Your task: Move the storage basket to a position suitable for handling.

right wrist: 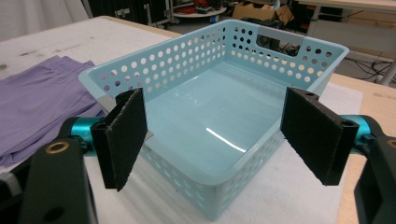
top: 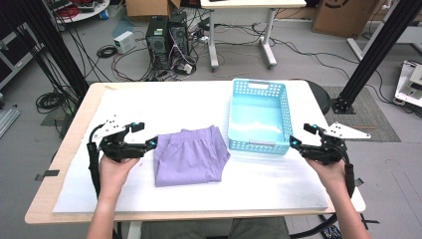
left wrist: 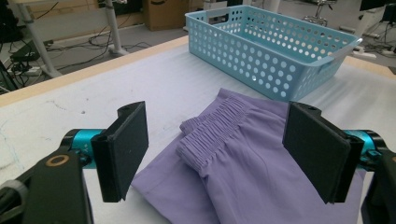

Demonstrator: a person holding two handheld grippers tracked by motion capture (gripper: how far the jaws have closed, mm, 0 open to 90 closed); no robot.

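The left gripper [top: 144,135] gapes just beside the folded purple shorts [top: 189,155]; the right gripper [top: 301,135], jaws wide and gripping nothing, faces the blue basket [top: 259,87].

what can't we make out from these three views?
- Purple shorts: underside and how many folded layers, hidden by the top layer; near edge cut off at the bottom of the left gripper view.
- Blue basket: near outer wall partly behind the right gripper pads.
- Floor cables: too small in the high view.
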